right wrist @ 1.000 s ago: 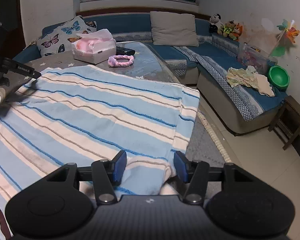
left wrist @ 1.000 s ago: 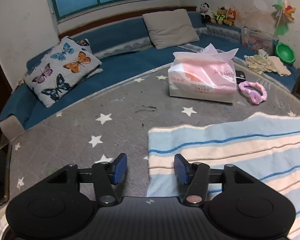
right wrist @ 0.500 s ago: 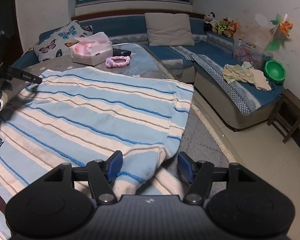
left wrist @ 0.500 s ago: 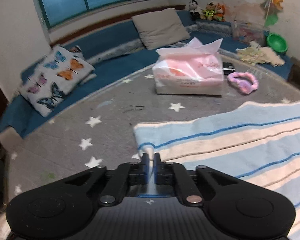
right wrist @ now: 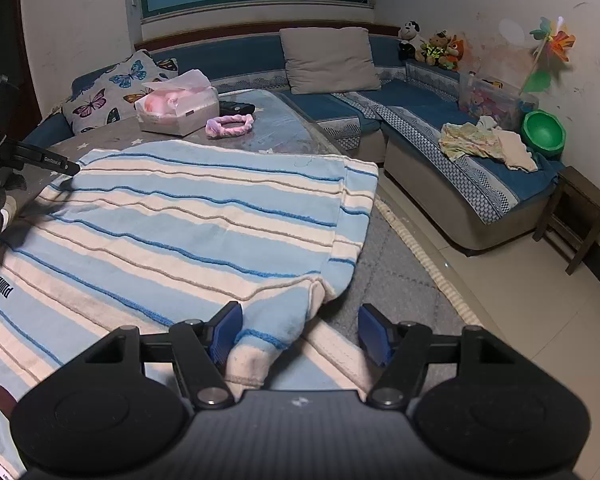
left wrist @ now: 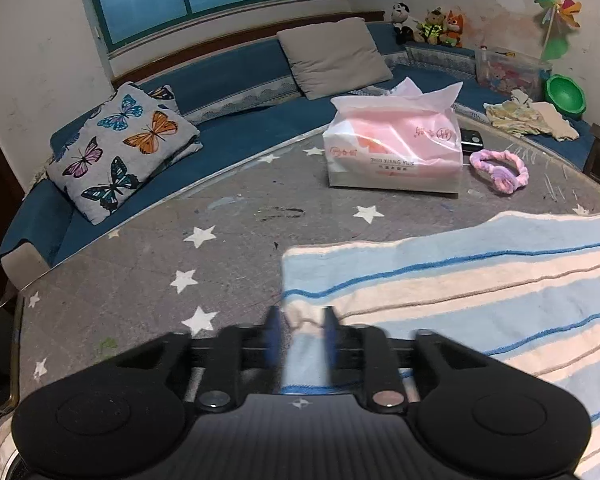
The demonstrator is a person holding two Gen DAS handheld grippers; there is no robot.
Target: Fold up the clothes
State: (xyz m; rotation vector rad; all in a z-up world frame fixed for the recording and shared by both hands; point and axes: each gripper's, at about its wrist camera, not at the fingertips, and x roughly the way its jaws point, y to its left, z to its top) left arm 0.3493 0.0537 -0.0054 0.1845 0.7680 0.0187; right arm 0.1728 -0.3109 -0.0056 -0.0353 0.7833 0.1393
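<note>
Left wrist view
Garment: the light-blue and cream striped knit garment [left wrist: 480, 292] lies flat on the grey star-print table cover [left wrist: 148, 280], filling the 3 to 5 o'clock part of the view.
Garment edges: its near corner runs in between the pads; its far hem runs straight from centre toward 3 o'clock.
Left gripper [left wrist: 300, 340]: jaws have just been opening from a pinch and are blurred; they stand narrowly apart with the bunched corner between them, and whether the pads press on it cannot be told.
Open room: bare cover from 8 to 12 o'clock; a pink tissue pack [left wrist: 394, 148] and a pink fuzzy headband [left wrist: 500, 170] sit well apart at 1 o'clock.
Table edge: curved rim at 10 o'clock, with a butterfly-print cushion [left wrist: 120, 152] beyond on the blue sofa.

Right wrist view
Garment: spread from 9 o'clock to centre, its side edge hanging off the table at 2 o'clock.
Right gripper [right wrist: 298, 334]: jaws have just been opening and stand wide; a folded lobe of the garment lies between them against the left pad, while the right pad stands clear.
Open room: pale tiled floor [right wrist: 520, 320] from 3 to 5 o'clock.
</note>
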